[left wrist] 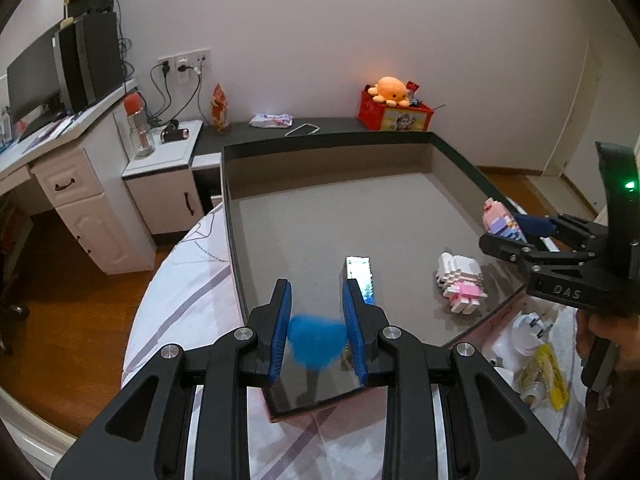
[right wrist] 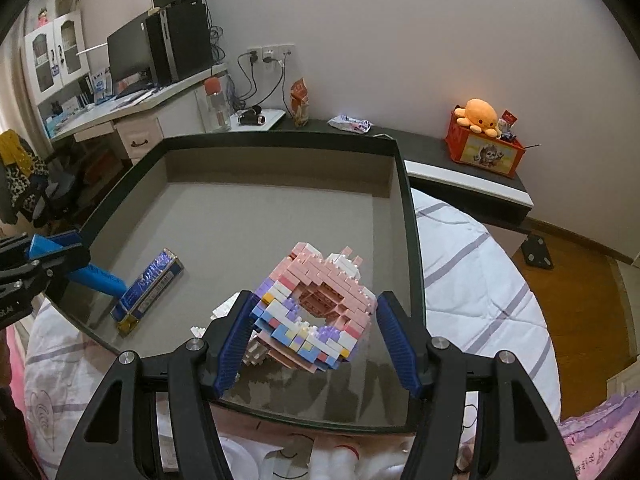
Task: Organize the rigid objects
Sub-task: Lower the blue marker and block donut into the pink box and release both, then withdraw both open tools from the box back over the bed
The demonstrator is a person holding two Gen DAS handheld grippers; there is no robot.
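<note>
Left gripper [left wrist: 316,312] clenched on a blue tube-like object [left wrist: 316,342], blurred in its own view and seen from the right wrist as a blue bar [right wrist: 96,278] jutting over the near left corner of the tray [right wrist: 408,216]. Right gripper [right wrist: 312,334] grasping a pink-and-purple brick-built block figure [right wrist: 316,304], pads on both flanks, hanging tilted above the near right part of the tray.

Already lying inside: a blue foil-printed box [right wrist: 150,286] near the left edge, close to the near rim, and a white-and-pink brick figure [left wrist: 460,282] toward the near right corner, directly under the carried one and mostly hidden in the right wrist view.

Risks from here, as judgement only:
- Lowering the pink figure straight down: likely to strike the white one below and knock bricks loose or shove it against the rim.
- Squeezing harder on a studded build: liable to split layers apart; easing off too high, a drop and a shattered model.
- Setting the blue object down beside the box: could clip it and slide it toward the near rim.
- Tray resting on soft striped bedding [left wrist: 188,280]: may rock under pressure and shift everything.
</note>
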